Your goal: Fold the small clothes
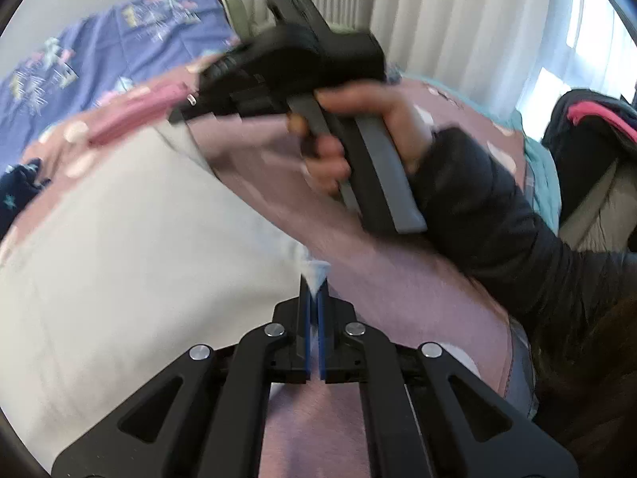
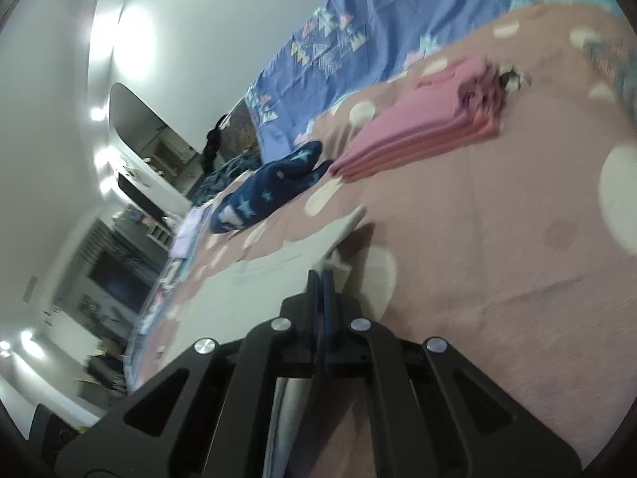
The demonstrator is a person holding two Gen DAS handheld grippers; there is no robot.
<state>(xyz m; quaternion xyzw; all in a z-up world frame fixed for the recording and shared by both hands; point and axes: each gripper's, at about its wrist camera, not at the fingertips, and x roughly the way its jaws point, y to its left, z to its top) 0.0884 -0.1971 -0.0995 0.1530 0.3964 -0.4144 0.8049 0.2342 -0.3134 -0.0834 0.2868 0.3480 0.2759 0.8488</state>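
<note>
Right at the tips of the left gripper [image 1: 316,279], a corner of the pale cream garment [image 1: 131,231] is pinched, the rest spreading flat to the left and far over the mauve spotted bedspread [image 1: 418,302]. Its cloth looks smooth and thin, the spread soft and fuzzy. Both blue-padded jaws are pressed nearly together on the fabric. Farther off, the right gripper [image 2: 323,275], held in a bare hand [image 1: 358,131], likewise nips the garment's edge, jaws almost closed. Beyond it lie a folded pink stack [image 2: 430,127] and a navy star-printed piece [image 2: 270,183], touching at one corner.
</note>
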